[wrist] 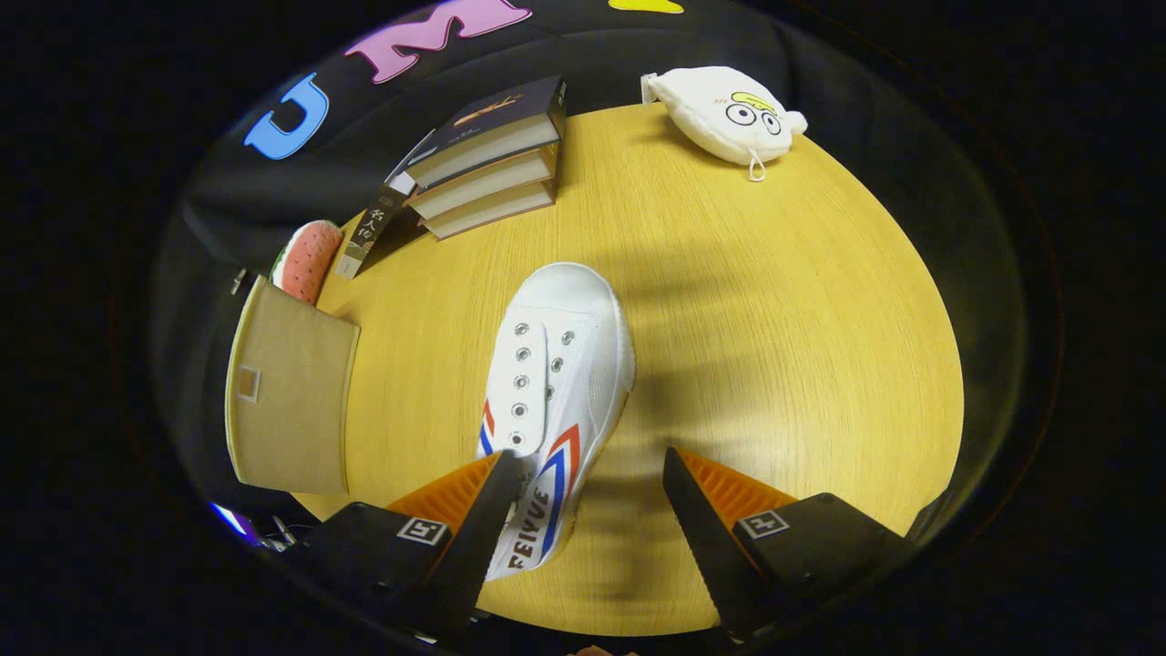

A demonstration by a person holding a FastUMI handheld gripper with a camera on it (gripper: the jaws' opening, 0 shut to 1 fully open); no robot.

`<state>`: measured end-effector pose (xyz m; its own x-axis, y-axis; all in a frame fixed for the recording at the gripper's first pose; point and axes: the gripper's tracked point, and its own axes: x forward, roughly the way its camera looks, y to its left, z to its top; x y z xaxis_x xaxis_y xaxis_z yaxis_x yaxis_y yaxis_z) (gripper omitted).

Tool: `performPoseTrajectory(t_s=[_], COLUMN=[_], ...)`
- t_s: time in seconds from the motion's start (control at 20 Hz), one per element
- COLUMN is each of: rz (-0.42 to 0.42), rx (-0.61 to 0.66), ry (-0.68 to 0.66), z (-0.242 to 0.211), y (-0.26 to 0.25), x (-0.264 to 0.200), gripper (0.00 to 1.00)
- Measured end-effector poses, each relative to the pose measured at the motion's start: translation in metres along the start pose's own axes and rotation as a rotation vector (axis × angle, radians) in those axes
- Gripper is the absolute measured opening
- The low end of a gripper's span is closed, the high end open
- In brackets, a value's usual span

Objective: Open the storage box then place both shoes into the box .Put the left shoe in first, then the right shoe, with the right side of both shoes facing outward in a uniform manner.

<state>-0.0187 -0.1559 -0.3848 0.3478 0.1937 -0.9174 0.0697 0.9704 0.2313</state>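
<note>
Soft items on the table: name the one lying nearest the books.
The watermelon-slice cushion, tucked behind the tan storage box beside the stacked books. The white cartoon-face pouch lies apart at the far rim. The gripper is open.

The white shoe (560, 383), lying between the fingers of the open claw (590, 474) and reaching on ahead of them, bears the brand word "FEIYUE" in dark capitals along its side, beside red and blue stripes. Beyond the claw to the left, the dark spine of a leaning book (369, 232) carries white Chinese characters, seemingly "名人传". Each claw finger (483, 510) has a small square black-and-white marker on its housing, which holds a pattern, not words.
</note>
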Motion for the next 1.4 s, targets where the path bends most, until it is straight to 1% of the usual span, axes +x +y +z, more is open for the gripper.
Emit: performPoseTrajectory(t_s=[0.1,0.25,0.45,0.6,0.7,0.85,0.9,0.95,1.0,1.05,1.15,1.25,1.4], rz=[0.015,0.04,0.055,0.063,0.047,0.006,0.031,0.029,0.015,0.016,0.041,0.078,0.133], rx=[0.008,0.053,0.113,0.14,0.12,0.131,0.144,0.171,0.185,0.17,0.167,0.188,0.249], ry=[0.02,0.082,0.108,0.109,0.101,0.108,0.133,0.144,0.139,0.15,0.151,0.157,0.175], z=[0.001,-0.003,-0.003,0.001,0.002,0.003,-0.001,-0.002,0.001,-0.001,-0.002,0.0,-0.001], y=[0.001,0.001,-0.012,-0.006,-0.003,0.002,0.012,0.016,0.016,0.017,0.017,0.014,0.011], x=[0.002,0.002,0.001,0.003,0.006,0.011,0.013,0.015,0.017,0.017,0.016,0.011,0.01], gripper=[0.99,0.99,0.99,1.0,0.98,0.97,0.94,0.86,0.69,0.53,0.5,0.39,0.15])
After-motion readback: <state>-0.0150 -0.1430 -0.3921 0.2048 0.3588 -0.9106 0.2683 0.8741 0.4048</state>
